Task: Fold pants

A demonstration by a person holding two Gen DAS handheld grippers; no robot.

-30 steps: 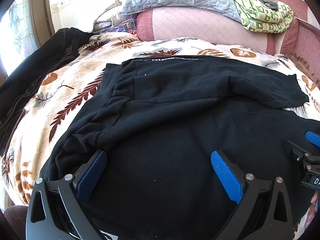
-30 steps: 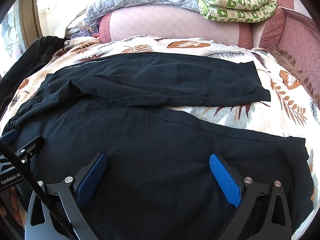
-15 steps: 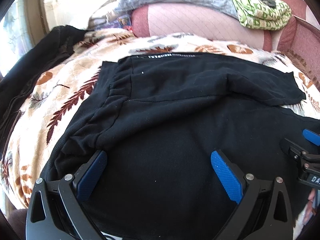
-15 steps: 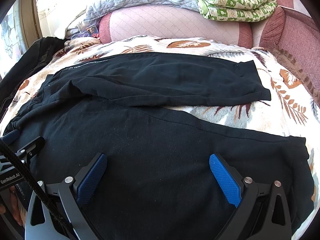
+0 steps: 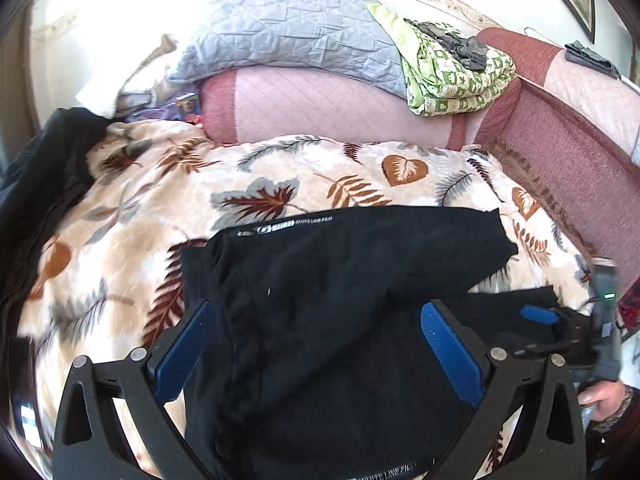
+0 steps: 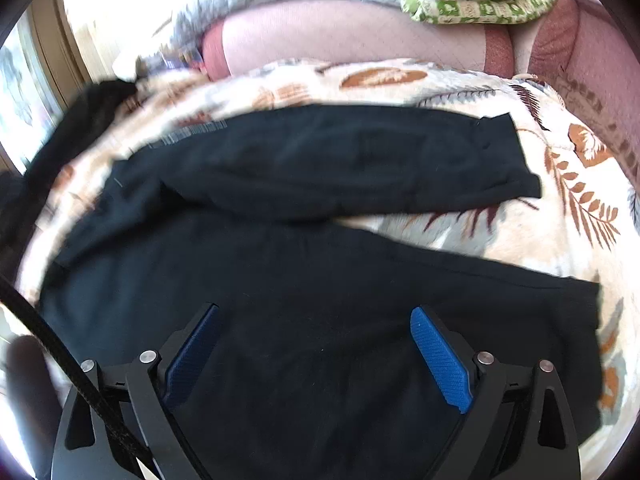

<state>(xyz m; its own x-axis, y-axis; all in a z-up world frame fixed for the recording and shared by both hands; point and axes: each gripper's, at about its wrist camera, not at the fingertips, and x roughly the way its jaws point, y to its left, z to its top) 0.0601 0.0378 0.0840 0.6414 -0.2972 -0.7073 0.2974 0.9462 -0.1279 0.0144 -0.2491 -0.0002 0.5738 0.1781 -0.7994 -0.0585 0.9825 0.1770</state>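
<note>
We see a pair of black pants (image 6: 304,280) spread on a bed covered by a cream blanket (image 5: 280,176) printed with brown and grey leaves. Beyond the bed lie a pink bolster (image 5: 328,108), a grey quilt (image 5: 288,36) and a folded green patterned cloth (image 5: 452,80).

The pants lie sideways across the bed. Their long axis runs left to right: the waistband sits at the left, and both leg ends point right. The far leg lies flat with its hem at the right; the near leg spreads wider toward us, with a strip of blanket showing between the two at the right.

We judge the fabric to be a soft, thick knit, light and floppy, apt to sag and bunch when lifted and not slippery. We would pinch it at an edge: the waistband on the left and the near leg's hem or outer seam on the right.

Our left tool (image 5: 320,344) stands wide over the waist end, gripping nothing. Our right tool (image 6: 316,352) also stands wide above the near leg, empty. Both views are blurred.
</note>
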